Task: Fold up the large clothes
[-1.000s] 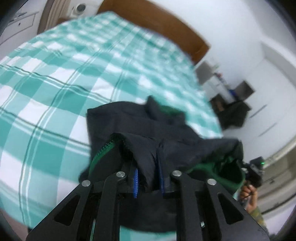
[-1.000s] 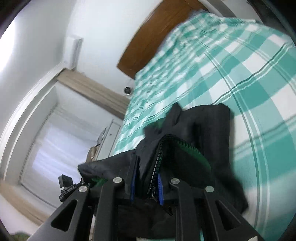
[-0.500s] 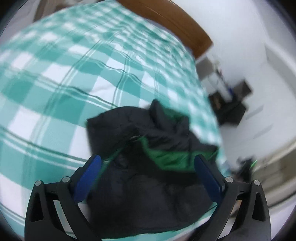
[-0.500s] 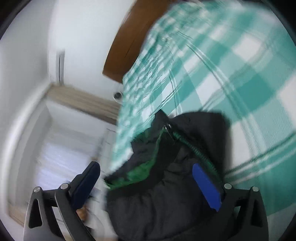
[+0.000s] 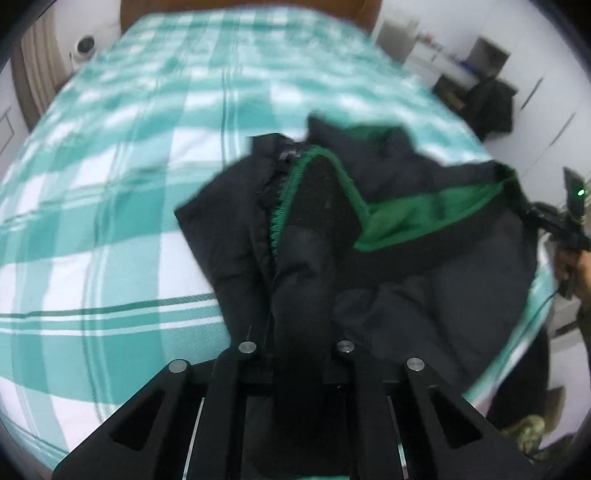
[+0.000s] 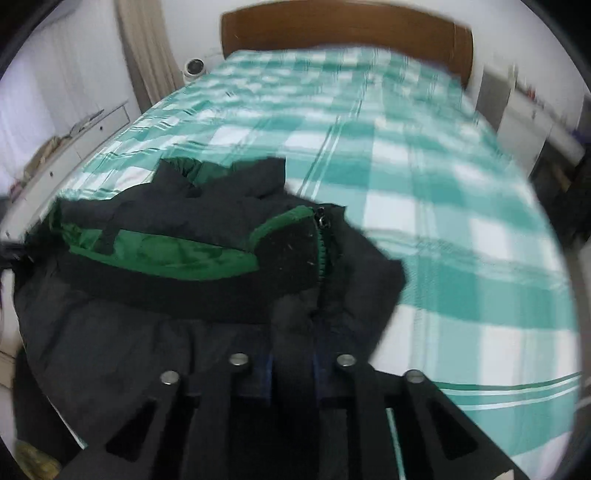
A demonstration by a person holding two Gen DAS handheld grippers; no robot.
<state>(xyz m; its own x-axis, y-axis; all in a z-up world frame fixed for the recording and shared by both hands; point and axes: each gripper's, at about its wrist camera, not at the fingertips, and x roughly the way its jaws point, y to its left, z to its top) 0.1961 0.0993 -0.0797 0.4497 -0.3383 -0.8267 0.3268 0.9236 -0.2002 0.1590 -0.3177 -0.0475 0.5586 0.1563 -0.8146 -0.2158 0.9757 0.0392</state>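
Note:
A black padded jacket (image 5: 406, 258) with green lining lies crumpled at the near edge of a bed with a green and white checked cover (image 5: 147, 166). Its green zip runs up the middle. My left gripper (image 5: 297, 354) is shut on a fold of the jacket's black fabric. In the right wrist view the jacket (image 6: 166, 295) lies on the bed (image 6: 443, 184), and my right gripper (image 6: 291, 363) is shut on a fold of it beside the zip. The other gripper and the hand holding it (image 5: 569, 236) show at the right edge of the left wrist view.
A brown wooden headboard (image 6: 347, 33) stands at the far end of the bed. A white cabinet (image 6: 74, 144) and curtains stand on the left side. A dark chair with clothes (image 5: 487, 107) and white furniture stand on the right side.
Half a second ago both grippers were open above the jacket. Now both have closed on folds of it near the zip, and both views have swung to face the headboard.

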